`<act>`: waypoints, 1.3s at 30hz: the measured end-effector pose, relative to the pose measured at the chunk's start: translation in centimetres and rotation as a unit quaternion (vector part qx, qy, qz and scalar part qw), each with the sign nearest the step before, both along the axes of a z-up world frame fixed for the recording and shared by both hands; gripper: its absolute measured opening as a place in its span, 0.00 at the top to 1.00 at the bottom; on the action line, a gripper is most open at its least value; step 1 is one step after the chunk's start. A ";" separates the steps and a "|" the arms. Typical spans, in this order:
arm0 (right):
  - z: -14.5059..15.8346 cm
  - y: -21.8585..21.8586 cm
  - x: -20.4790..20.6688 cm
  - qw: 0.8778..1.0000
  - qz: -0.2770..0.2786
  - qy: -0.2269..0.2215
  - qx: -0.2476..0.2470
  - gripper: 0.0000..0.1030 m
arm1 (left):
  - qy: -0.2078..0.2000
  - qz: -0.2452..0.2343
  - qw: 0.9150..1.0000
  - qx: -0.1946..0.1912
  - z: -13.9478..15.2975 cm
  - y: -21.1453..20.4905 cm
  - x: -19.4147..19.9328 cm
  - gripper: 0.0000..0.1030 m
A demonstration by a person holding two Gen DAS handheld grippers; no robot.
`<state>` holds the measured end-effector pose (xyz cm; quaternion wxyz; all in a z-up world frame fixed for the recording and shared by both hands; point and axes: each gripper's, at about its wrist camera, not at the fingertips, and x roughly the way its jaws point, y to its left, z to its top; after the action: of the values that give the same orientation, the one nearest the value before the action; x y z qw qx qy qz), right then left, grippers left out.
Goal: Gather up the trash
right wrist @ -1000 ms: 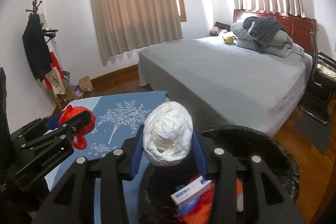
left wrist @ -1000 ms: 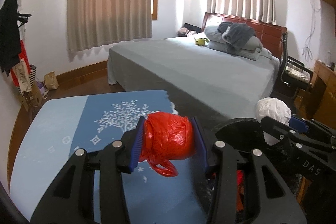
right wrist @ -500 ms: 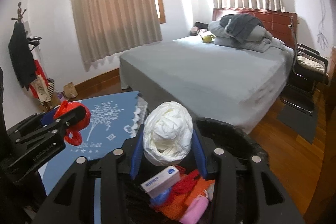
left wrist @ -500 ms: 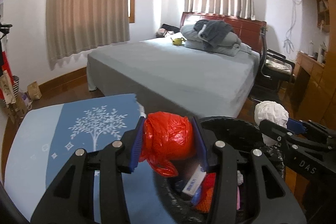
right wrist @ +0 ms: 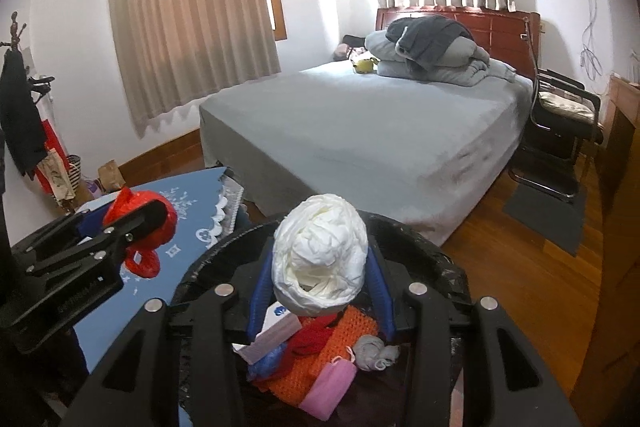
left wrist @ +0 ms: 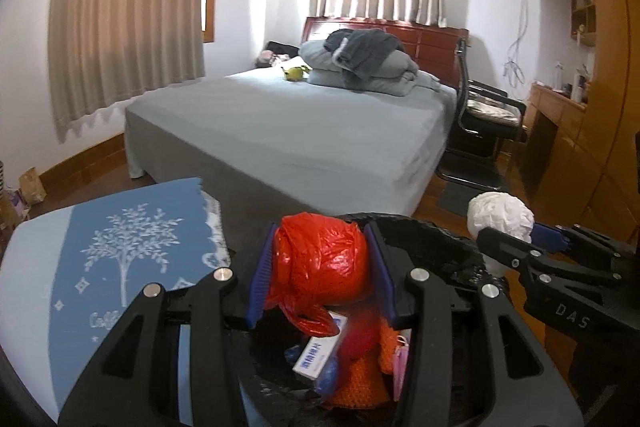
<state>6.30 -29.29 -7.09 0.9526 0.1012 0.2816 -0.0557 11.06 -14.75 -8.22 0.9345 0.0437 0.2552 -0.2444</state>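
Your left gripper [left wrist: 320, 267] clamped on a red bag [left wrist: 320, 259] above the black bin [right wrist: 420, 239], your right gripper [right wrist: 318, 273] clamped on a white wad [right wrist: 320, 259] over the same bin, box [right wrist: 276, 327], pink mask [right wrist: 330, 387] and orange cloth [right wrist: 352, 327] inside the bin, blue table [left wrist: 120, 247] left of the bin, bed [right wrist: 360, 123] behind the bin.

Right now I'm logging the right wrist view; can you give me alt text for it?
The right gripper holds a crumpled white plastic bag between its blue fingers above a black-lined trash bin with a pink mask inside. On the left, the left gripper holds a red plastic bag; a grey bed lies behind.
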 end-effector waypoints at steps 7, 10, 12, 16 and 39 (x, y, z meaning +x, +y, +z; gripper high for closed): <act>-1.2 -1.1 0.6 1.000 -0.009 0.014 0.002 0.54 | 0.019 -0.024 1.000 -0.005 -1.7 -0.9 0.9 0.52; -1.8 -1.5 0.9 1.000 -0.011 0.022 0.000 0.47 | 0.031 -0.026 0.999 -0.004 -2.3 -0.9 1.5 0.42; -1.9 -1.8 0.8 1.000 -0.013 0.023 0.001 0.43 | 0.031 -0.017 0.999 0.002 -2.5 -0.5 1.9 0.39; -1.7 -1.7 0.8 1.000 -0.012 0.019 -0.004 0.29 | 0.035 0.009 0.999 0.002 -2.5 1.1 2.6 0.31; 4.3 3.5 -1.8 0.999 0.044 -0.013 0.008 0.06 | -0.012 0.109 0.994 0.027 4.5 9.1 -3.0 0.07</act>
<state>4.51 -25.77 -2.74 0.9568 0.0969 0.2739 -0.0101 8.05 -5.67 -3.71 0.9569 0.0442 0.2538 -0.1337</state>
